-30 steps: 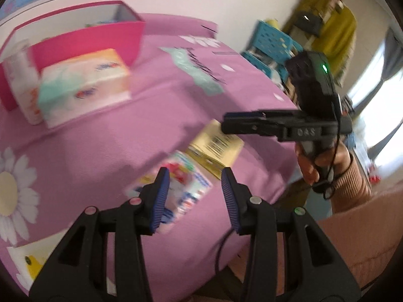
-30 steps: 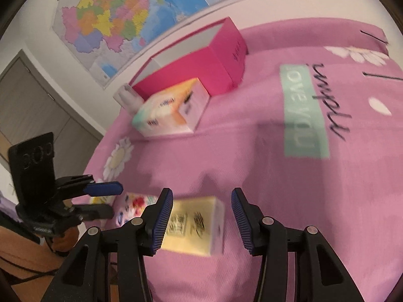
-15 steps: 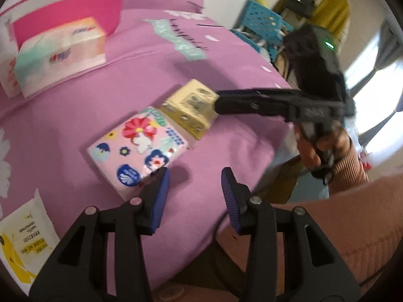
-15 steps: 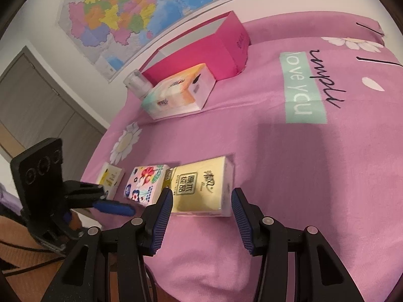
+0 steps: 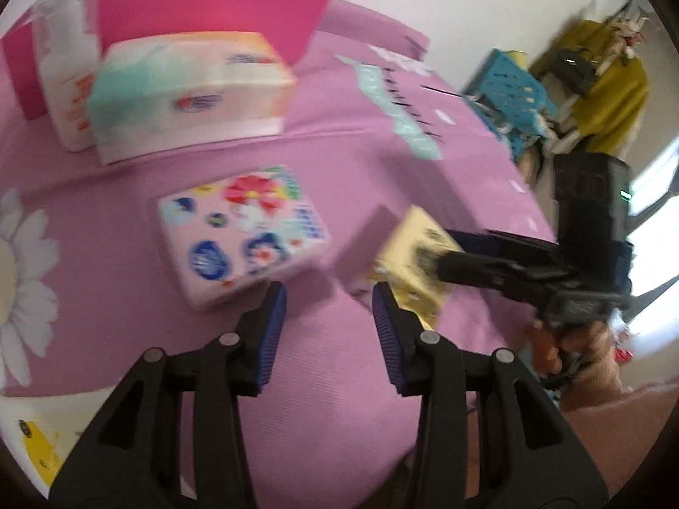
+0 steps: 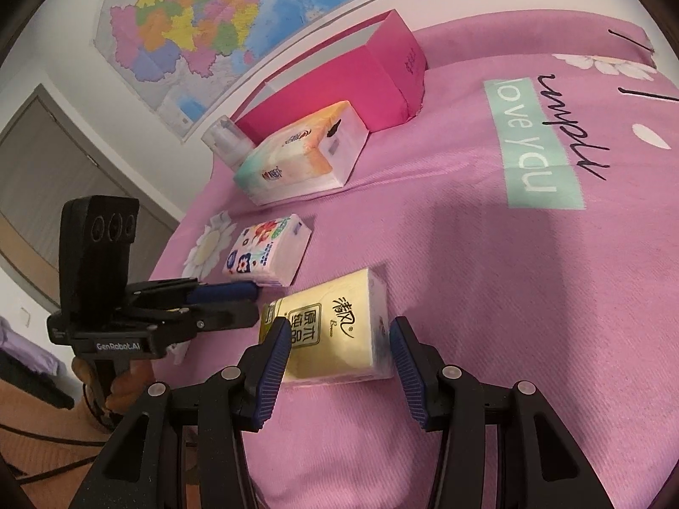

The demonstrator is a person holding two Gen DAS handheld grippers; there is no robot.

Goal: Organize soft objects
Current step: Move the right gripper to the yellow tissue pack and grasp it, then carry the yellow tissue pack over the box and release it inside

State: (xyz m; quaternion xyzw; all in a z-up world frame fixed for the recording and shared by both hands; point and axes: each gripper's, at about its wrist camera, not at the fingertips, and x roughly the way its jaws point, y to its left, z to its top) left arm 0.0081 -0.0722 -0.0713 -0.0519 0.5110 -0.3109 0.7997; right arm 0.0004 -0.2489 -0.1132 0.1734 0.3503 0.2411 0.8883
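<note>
A yellow tissue pack [image 6: 335,331] lies on the pink bedspread between the open fingers of my right gripper [image 6: 337,331]; the jaws stand on either side of it with small gaps. It also shows in the left wrist view [image 5: 409,267]. A flowered tissue pack [image 5: 242,233] lies just beyond my open, empty left gripper [image 5: 329,301], and shows in the right wrist view [image 6: 265,250]. The left gripper [image 6: 250,303] shows there too, beside the yellow pack. A large pastel tissue pack [image 5: 191,89] lies in front of an open pink box [image 5: 203,12].
A white wipes pack [image 5: 63,80] stands left of the large pack. A yellow-and-white sachet [image 5: 38,437] lies at the bed's near left edge. A blue crate [image 5: 509,93] and a clothes rack stand beyond the bed. A map [image 6: 237,12] hangs on the wall.
My right gripper has closed in so the yellow pack now sits between its fingers. My left gripper has swung toward the flowered pack and the pink box.
</note>
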